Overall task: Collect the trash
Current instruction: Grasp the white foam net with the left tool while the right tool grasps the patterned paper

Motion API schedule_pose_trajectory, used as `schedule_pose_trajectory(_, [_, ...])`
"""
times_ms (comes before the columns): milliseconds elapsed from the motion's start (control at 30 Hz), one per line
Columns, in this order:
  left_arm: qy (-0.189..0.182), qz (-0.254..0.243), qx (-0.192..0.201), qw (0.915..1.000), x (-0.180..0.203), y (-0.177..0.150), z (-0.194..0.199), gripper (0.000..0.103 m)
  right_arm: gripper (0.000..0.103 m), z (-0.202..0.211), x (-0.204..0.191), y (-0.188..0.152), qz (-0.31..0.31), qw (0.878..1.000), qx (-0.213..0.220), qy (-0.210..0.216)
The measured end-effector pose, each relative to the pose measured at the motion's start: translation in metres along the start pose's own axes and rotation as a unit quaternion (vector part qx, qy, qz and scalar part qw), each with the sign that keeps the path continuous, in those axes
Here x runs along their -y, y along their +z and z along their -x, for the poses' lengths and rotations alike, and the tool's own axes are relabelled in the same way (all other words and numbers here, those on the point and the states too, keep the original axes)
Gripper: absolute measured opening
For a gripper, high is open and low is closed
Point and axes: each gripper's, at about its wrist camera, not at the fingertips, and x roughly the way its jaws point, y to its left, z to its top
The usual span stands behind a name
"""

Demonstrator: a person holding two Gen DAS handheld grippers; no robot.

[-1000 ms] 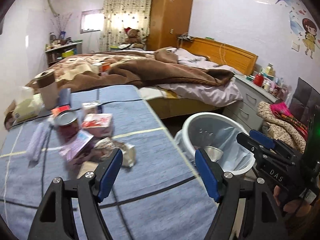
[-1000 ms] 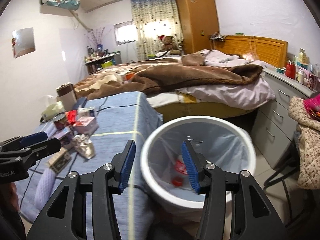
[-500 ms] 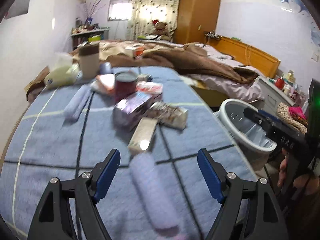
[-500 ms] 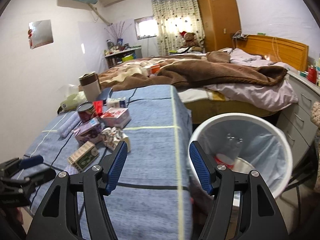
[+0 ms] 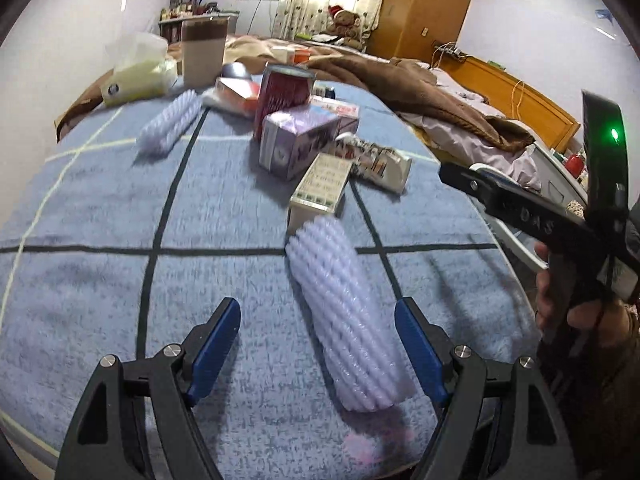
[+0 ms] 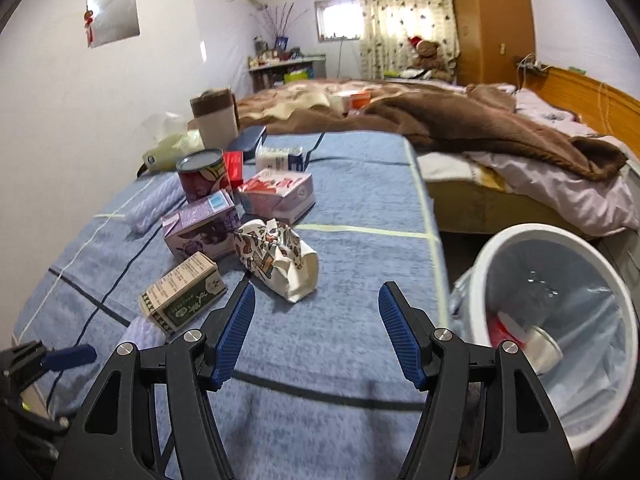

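Note:
On the blue-blanketed table [image 5: 92, 288] a lilac foam net sleeve [image 5: 344, 312] lies lengthwise between the fingers of my left gripper [image 5: 318, 346]. That gripper is open, and the sleeve lies nearer its right pad without touching it. My right gripper [image 6: 318, 332] is open over bare blanket, nothing between its fingers. Just ahead of it lies a crumpled patterned carton [image 6: 276, 260]. To the carton's left are a green-and-cream box [image 6: 180, 296], a purple carton [image 6: 200, 228], a pink box [image 6: 276, 196] and a red can [image 6: 200, 176]. The white lined bin [image 6: 560, 320] stands off the table's right edge, with red and white rubbish in it.
A second foam sleeve [image 5: 168, 124], a tissue pack [image 5: 136, 76] and a brown-and-white cup [image 5: 204, 52] stand at the table's far left. Beyond it is a bed with a brown blanket [image 6: 460, 124]. A hand holds the right gripper at the right edge of the left wrist view.
Both views swung from the bin to the table top. My left gripper came down over the near foam sleeve, now between its fingers. Both pairs of jaws stand a little wider.

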Motion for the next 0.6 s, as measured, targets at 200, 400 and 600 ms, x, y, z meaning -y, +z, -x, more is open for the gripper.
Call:
schedule_pose_trajectory(200, [0.030,-0.007,-0.001,0.9995,-0.002,0.001,-0.006,0.076,0.066,-0.019,-0.002,0.008,0.007,1.000,-0.023,0.014])
schedule_pose_trajectory(400, [0.023,-0.006,-0.004,0.9997,-0.007,0.007,-0.008,0.058,0.066,-0.032,-0.007,0.013,0.018,0.999,-0.044,0.024])
schedule_pose_trajectory(600, [0.032,0.002,-0.004,0.9995,-0.016,0.012,-0.009,0.048,0.066,-0.048,-0.011,0.017,0.029,0.996,-0.073,0.035])
